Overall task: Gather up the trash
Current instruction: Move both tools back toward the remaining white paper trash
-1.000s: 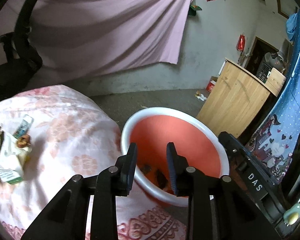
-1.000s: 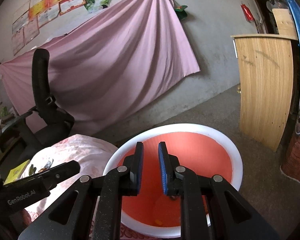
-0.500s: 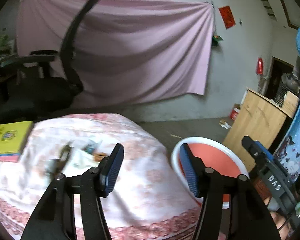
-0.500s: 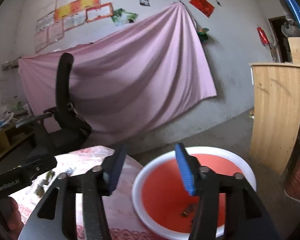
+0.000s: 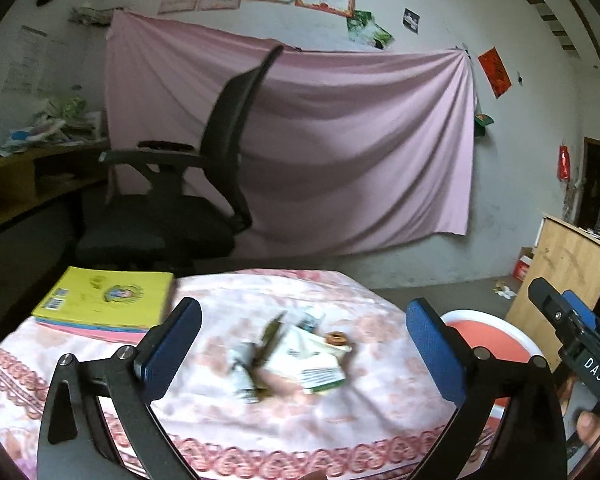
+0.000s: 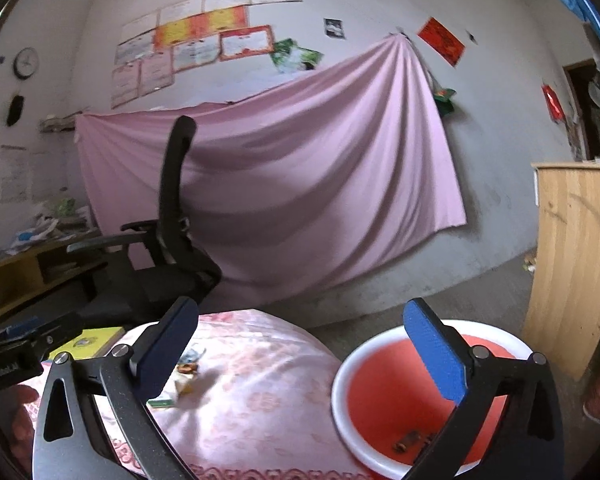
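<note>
Left gripper [image 5: 304,344] jaws wide apart, holding nothing, above the table [image 5: 380,392] with its pink floral cloth. Trash pile [image 5: 288,354] lies mid-table: crumpled white-green wrapper, a dark strip, a small brown ring, maybe a little tube, blurred. Yellow book [image 5: 108,298] sits at the table's far left corner. Right gripper [image 6: 300,354] also spread wide and empty, straddling table edge and the red basin [image 6: 384,384] with white rim; a few dark scraps [image 6: 410,440] rest at its bottom.

Left gripper [image 5: 304,344] spread wide and empty above floral tablecloth [image 5: 380,400], blurred trash pile [image 5: 288,354] between its fingers, yellow book [image 5: 108,298] far left, red basin [image 5: 488,336] right, black office chair [image 5: 188,200] behind.
</note>
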Available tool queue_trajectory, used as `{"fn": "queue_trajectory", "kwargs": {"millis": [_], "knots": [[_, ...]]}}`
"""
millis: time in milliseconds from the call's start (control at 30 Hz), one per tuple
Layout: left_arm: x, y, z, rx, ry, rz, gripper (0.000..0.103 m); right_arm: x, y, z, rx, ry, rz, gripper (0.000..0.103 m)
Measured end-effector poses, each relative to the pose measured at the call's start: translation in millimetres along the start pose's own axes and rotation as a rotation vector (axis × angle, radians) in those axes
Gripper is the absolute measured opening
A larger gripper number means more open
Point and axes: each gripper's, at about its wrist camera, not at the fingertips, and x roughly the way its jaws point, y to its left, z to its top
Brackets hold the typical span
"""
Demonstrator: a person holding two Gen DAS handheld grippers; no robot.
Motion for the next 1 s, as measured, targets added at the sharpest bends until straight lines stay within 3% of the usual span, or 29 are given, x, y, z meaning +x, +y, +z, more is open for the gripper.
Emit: {"fn": "queue_trajectory", "kwargs": {"millis": [367, 800, 1000], "knots": [[-28, 45, -11, 0.001, -0.068, 0.093, 0.1, -2, 49, -8, -0.122, -0.052, 0.08, 0.103], [-22, 69, -29, 0.058, -0.067, 0.183, 0.1, 20, 91, -20, -0.197, 0.013, 0.163, 0.103], [-14, 81, -30, 0.035, -0.035, 0.181, 0.1, 30, 102, -26, -0.221, 0.077, 0.201, 0.103]]}}
